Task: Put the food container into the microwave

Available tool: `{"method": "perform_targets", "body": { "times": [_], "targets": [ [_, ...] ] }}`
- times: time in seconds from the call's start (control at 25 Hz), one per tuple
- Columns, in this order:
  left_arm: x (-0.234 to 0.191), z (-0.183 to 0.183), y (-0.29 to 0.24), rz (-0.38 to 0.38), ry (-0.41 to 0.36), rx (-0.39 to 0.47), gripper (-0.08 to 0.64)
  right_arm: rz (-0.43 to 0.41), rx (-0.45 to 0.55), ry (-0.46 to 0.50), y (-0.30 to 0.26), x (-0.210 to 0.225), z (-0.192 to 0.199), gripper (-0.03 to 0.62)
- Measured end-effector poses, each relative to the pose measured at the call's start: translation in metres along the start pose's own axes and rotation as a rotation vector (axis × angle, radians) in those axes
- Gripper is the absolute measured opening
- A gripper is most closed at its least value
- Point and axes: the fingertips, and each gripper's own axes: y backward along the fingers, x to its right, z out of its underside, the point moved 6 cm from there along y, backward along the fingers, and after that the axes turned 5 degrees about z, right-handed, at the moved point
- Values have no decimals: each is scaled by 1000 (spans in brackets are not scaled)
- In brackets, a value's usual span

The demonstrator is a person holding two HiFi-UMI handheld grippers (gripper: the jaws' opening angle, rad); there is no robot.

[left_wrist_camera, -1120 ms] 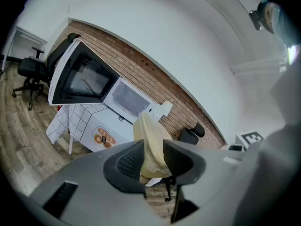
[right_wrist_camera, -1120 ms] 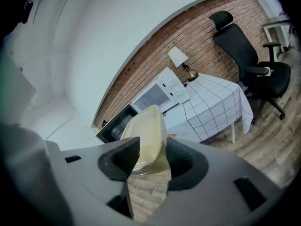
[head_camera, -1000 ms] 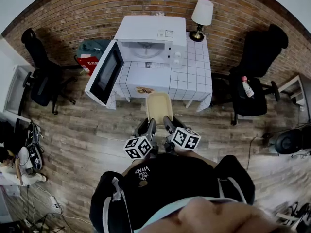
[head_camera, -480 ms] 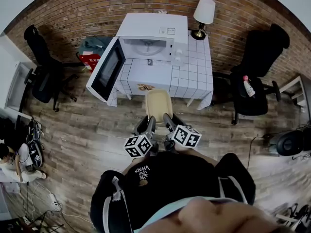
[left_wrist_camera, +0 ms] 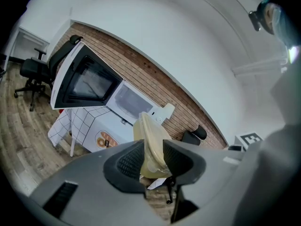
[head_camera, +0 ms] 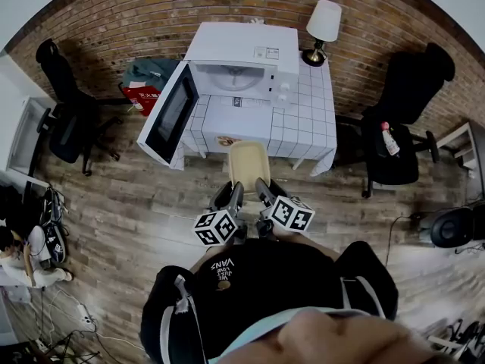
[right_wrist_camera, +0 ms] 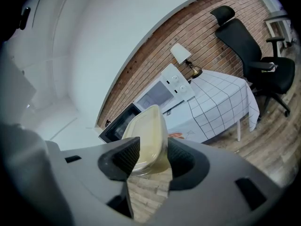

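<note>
Grip unchanged: left gripper and right gripper both clamp pale beige plastic food container. Ahead, white microwave, door open, shifts slightly nearer; approach continues, insertion pending.

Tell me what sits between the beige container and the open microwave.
Head view: only the white grid-patterned tablecloth lies between the beige plastic food container and the open-doored white microwave; no object shows on that stretch.
</note>
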Motion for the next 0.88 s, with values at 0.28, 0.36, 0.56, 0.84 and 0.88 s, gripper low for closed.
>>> {"method": "perform_targets", "body": {
  "times": [0.28,0.36,0.56,0.84,0.88],
  "targets": [
    [-21,-18,-15,6,4,-13,130,11,-2,-7,-28,-9,-6,169],
    [-28,-23,-18,7,4,-21,130,15,-3,-11,-37,-11,-7,169],
    [-44,-36,-30,19,-2,-44,130,26,0,-23,-57,-17,-12,169],
    [-65,-59,-49,52,-10,-68,130,56,24,-46,-85,-26,-20,169],
    [-68,-62,-52,57,-11,-70,130,61,28,-48,-89,-28,-21,169]
  ]
}}
